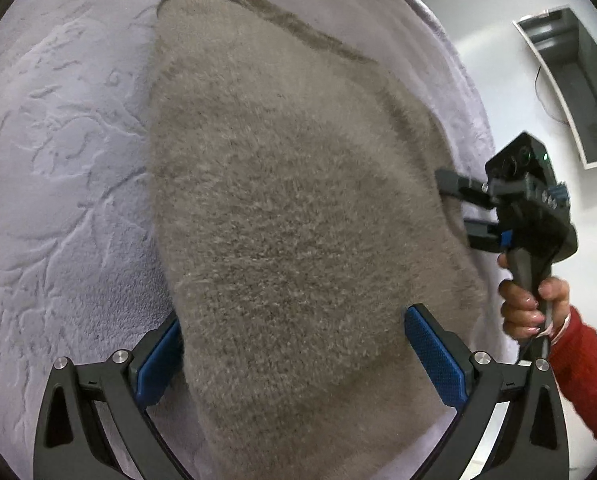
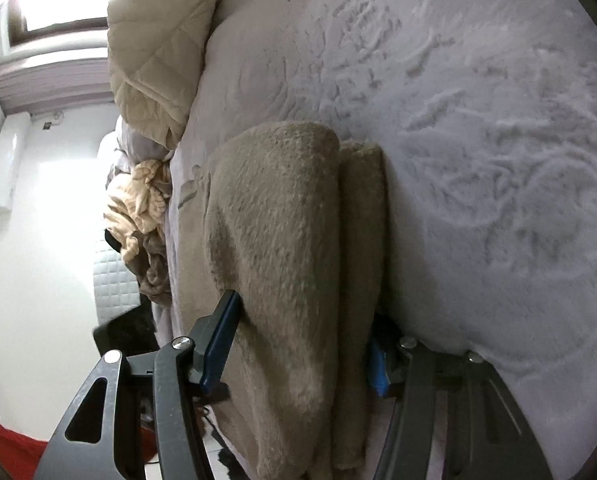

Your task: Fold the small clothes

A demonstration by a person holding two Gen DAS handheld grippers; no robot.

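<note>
A fuzzy taupe sweater (image 1: 290, 184) lies folded on a lavender plush blanket (image 1: 58, 160). My left gripper (image 1: 298, 360) is open wide. Its blue pads (image 1: 434, 360) straddle the sweater's near end, and the left pad is partly hidden behind the fabric edge. At the sweater's right edge is my right gripper (image 1: 464, 210), held by a hand with a red sleeve (image 1: 582, 376). In the right wrist view, the sweater (image 2: 282, 240) shows as a thick two-layer bundle. The right gripper (image 2: 300, 354) is shut on it, one pad (image 2: 220, 344) on top and the other tucked beneath.
A beige quilted cover (image 2: 154, 52) lies at the blanket's far end. Crumpled tan and brown clothes (image 2: 142, 208) are piled by the bed edge. White floor and a dark framed panel (image 1: 570, 80) lie beyond the bed's right side.
</note>
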